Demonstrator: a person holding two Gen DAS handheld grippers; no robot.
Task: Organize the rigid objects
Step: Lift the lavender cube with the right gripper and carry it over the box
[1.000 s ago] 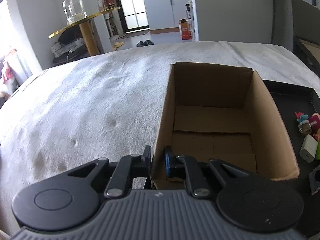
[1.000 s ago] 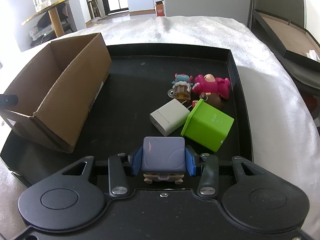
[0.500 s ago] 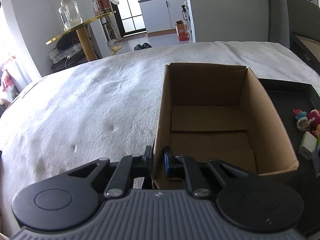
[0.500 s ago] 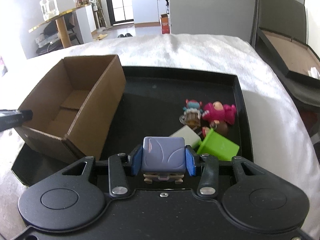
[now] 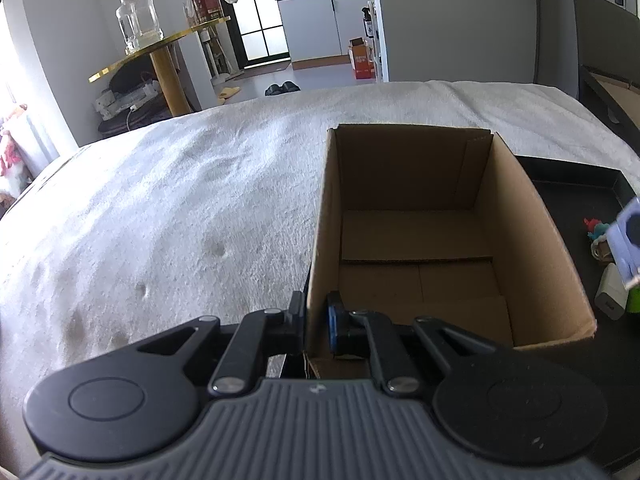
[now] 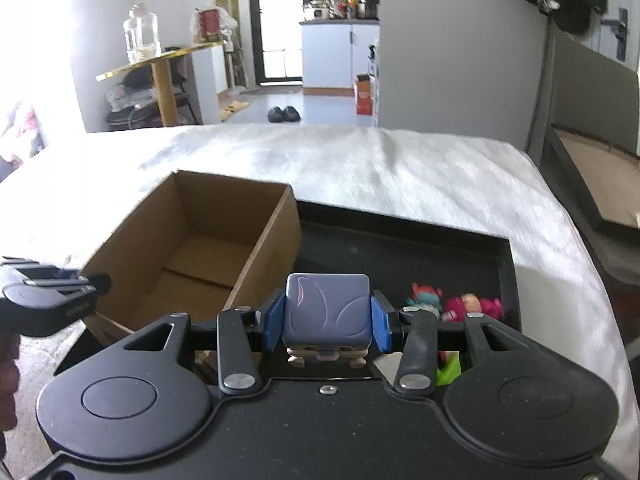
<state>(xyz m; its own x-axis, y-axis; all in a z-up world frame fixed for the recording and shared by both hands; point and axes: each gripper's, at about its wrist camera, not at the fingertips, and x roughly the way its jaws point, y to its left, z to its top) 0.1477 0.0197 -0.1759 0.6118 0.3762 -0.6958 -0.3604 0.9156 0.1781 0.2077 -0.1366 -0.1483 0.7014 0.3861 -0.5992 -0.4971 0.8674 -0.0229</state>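
Carrying: my right gripper (image 6: 327, 316) holds a purple cube toy (image 6: 326, 310) above the black tray (image 6: 400, 240), just right of the cardboard box (image 6: 192, 248).
Progress: the cardboard box shows a bare floor in both views, so I judge nothing is stowed yet; this cube looks to be the first item on its way.
Remaining: a teal-and-red figurine (image 6: 426, 294), a pink plush figure (image 6: 474, 305), a green block (image 6: 448, 372) and a white charger (image 5: 610, 296) lie on the tray, right of the box.
Right tool: blue pads (image 6: 274, 324) clamped on the cube's two sides, cube held square.
Left tool: my left gripper (image 5: 317, 314) straddles the box's near-left wall, one finger outside, one inside, closed almost to the cardboard; I judge it is steadying the box.
Cube position: beside the box's right wall, not yet over the opening.
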